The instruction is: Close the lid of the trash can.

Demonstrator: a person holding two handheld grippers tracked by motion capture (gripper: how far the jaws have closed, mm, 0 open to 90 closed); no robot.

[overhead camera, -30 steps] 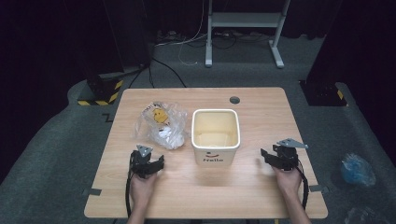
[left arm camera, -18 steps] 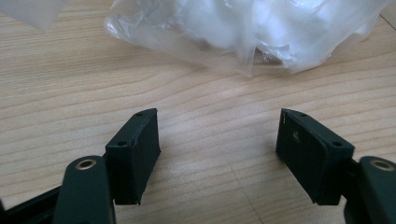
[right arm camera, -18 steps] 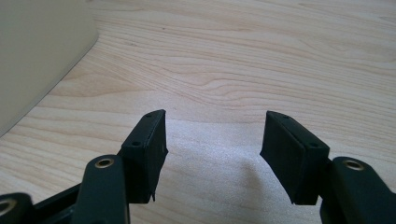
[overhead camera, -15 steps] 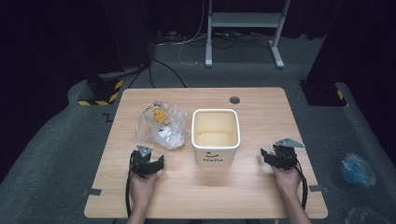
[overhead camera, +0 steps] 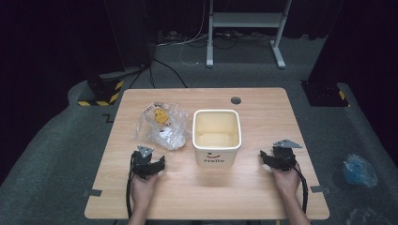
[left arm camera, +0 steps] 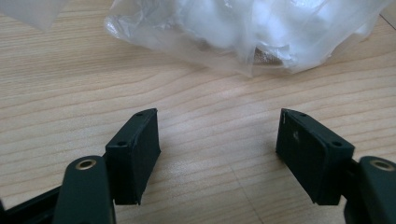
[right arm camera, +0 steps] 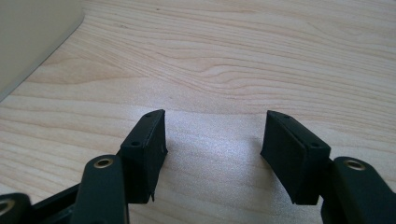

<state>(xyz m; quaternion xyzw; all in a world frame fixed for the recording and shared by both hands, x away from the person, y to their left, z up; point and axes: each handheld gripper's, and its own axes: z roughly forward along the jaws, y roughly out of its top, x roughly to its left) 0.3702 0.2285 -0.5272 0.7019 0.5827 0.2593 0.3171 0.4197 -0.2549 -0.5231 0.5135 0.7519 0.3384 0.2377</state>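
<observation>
Nothing is picked up yet. My left tongs (overhead camera: pixel 149 161) rest apart and empty on the tabletop (overhead camera: pixel 263 197), the crumpled plastic bag (overhead camera: pixel 162 125) just ahead. My right tongs (overhead camera: pixel 277 158) sit apart, empty, beside the white bin (overhead camera: pixel 217 151).

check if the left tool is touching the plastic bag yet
Apart. The left gripper view shows bare wood between the open left tool and the plastic bag; nothing lies between the jaws.

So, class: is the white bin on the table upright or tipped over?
Upright. The white bin stands on the table with its open mouth facing up, and its pale inner walls and floor show from above.
</observation>
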